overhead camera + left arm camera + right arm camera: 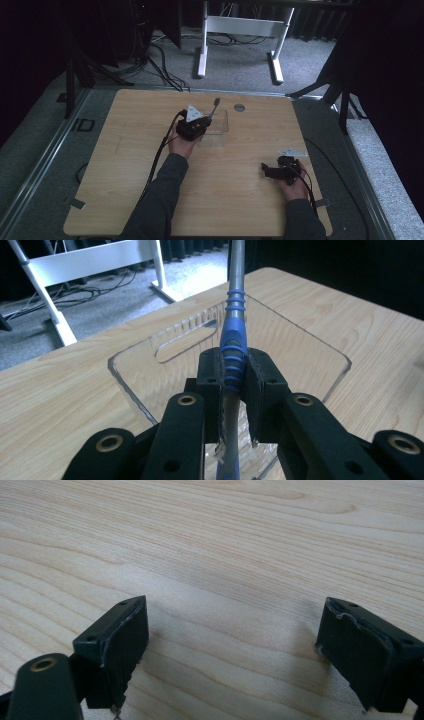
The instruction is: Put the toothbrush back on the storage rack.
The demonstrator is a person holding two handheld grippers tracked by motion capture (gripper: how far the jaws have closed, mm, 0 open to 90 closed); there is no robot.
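The left gripper [234, 375] has its jaws clamped on the blue ribbed handle of a long utensil [233, 335], whose grey metal shaft runs up and away over the clear plastic box [330, 347] that serves as landmark here. The grip sits on a narrow, rounded section, so the likeliest trouble is the utensil pivoting or sliding between the pads if the hand tilts; the far end, seen in the high view sticking out past the box's far rim, could then swing and knock the wall. The box looks light and sits loose on the table [150, 190], so a bump or a drag along its rim would probably shove it rather than stop the tool. Lowering too steeply could also jam the lower end against the box floor. The right gripper [232, 650], well to the near right of the box, rests over bare table with jaws wide apart and nothing between them, so it cannot steady the box.
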